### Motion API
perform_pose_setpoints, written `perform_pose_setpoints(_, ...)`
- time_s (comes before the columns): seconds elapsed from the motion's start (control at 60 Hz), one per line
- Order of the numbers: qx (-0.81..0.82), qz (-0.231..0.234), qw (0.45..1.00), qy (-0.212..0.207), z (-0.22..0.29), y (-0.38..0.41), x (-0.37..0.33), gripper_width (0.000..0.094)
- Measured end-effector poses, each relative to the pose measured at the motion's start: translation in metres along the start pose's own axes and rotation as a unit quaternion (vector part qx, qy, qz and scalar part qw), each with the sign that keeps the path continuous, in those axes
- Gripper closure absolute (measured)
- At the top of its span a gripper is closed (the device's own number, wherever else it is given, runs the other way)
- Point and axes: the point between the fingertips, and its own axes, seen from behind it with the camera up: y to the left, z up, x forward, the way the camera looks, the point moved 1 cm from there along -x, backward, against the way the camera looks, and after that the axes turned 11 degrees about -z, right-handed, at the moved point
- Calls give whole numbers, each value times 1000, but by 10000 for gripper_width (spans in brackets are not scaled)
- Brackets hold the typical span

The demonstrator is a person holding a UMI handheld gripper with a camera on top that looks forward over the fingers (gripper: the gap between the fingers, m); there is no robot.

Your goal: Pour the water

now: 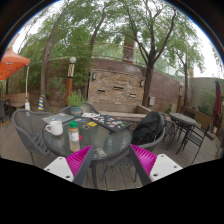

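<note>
At about nine o'clock from our fingers we see one orange patio umbrella [11,64], cut off so that only part of its canopy shows. Moving right, a round glass-topped patio table [100,140] stands just ahead of our gripper [111,160], with dark metal chairs about it; we count one chair at ten o'clock [33,137] and more at three o'clock [185,128], though their exact number is hard to make out. On the table, at eleven o'clock from the fingers, stands one white mug [54,127], and just beside it one clear bottle with an orange body and green cap [73,136], upright, its long axis vertical and its cap pointing up. Whether it holds water we cannot tell. Farther across the tabletop lie a few flat dark things [108,123] too small to name. Our two fingers are spread wide apart with nothing between them; their magenta pads [79,159] face each other. At one o'clock a dark bag [150,128] sits on a chair. Beyond stand a brick wall [117,88] and trees [140,30].
</note>
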Motion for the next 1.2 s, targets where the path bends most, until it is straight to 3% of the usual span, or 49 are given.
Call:
perform_pose_setpoints(0.3,11,8,1000,11,-3,12,22,94)
perform_pose_setpoints(0.7,79,99,991,-31,-43,173,108,110)
perform_pose_setpoints(0.833,86,89,991,-49,-40,213,148,113)
perform_pose_setpoints(1.0,83,45,993,-77,-22,235,181,115)
perform_pose_setpoints(1.05,79,34,993,-85,-16,237,193,207)
perform_pose_setpoints(1.083,72,29,994,-80,-21,241,200,454)
perform_pose_setpoints(1.1,67,26,995,-74,-25,243,203,500)
perform_pose_setpoints(1.2,82,7,992,-91,-23,242,202,503)
